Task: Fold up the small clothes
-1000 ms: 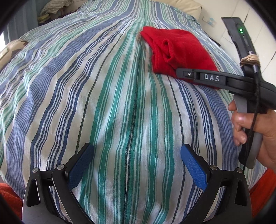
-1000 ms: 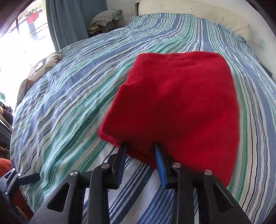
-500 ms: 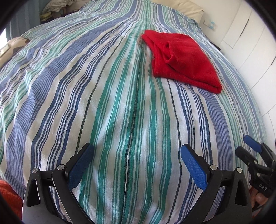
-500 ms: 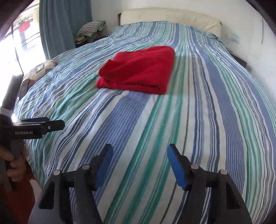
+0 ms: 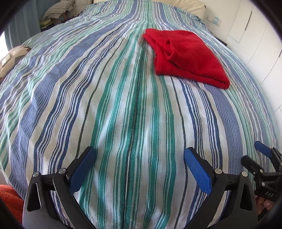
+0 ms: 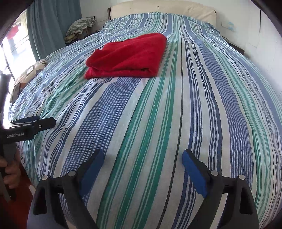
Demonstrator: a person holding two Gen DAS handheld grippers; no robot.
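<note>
Red garment sits folded well beyond both grippers' fingers; left gripper and right gripper gape empty; looks basically done.

We see a soft red folded cloth | a bed sheet with blue, green and white stripes | black grippers with blue pads | a plain teal curtain | a cream headboard
</note>
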